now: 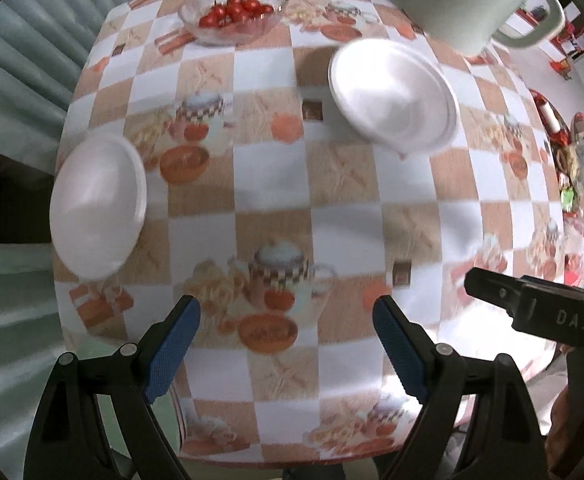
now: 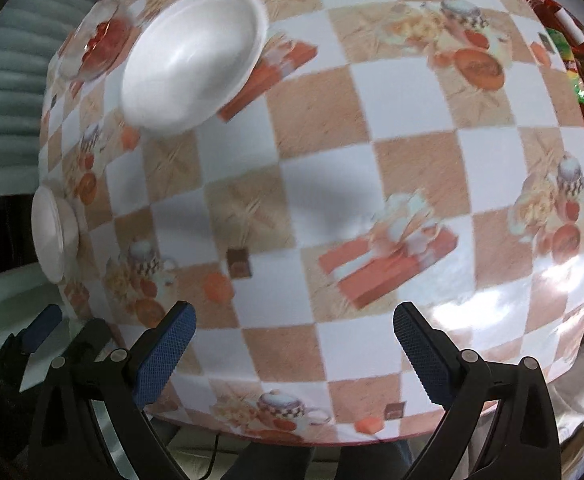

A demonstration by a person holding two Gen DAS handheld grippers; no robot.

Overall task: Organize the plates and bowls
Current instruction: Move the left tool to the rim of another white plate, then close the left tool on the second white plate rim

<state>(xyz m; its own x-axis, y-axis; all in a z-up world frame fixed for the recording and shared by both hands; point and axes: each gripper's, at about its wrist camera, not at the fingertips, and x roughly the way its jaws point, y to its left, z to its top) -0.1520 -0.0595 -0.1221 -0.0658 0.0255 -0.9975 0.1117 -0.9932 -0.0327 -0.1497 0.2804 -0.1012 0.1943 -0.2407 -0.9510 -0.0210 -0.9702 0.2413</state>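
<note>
Bowls: two plain white ones are sitting on a round table (image 1: 267, 184) covered with a checked cloth of white and tan squares printed with teapots and orange pots. Both look matte, foam-like, with a thin rolled rim and no pattern; both are empty and smeared by motion blur.

Bowl one (image 1: 392, 94) is lying at far centre-right in the left wrist view, rim up and slightly tilted, casting a soft shadow to its left. Bowl two (image 1: 97, 208) is resting at the left edge of the table, well apart from the first. In the right wrist view the same pair are showing as a large bowl at far left (image 2: 191, 60) and a thinner sliver at the left rim (image 2: 53, 236).

A glass bowl of cherry tomatoes (image 1: 233, 10) is standing at the far side, beyond both white bowls. A pale jug with a handle (image 1: 476, 0) is standing at far right.

Left gripper (image 1: 285, 344) is hanging over the near part of the cloth, blue pads (image 1: 171, 352) spread wide with nothing between them. Right gripper (image 2: 294, 356) is likewise standing released, jaws wide over bare cloth, touching nothing. Its black body is showing at the near right in the left wrist view.
</note>
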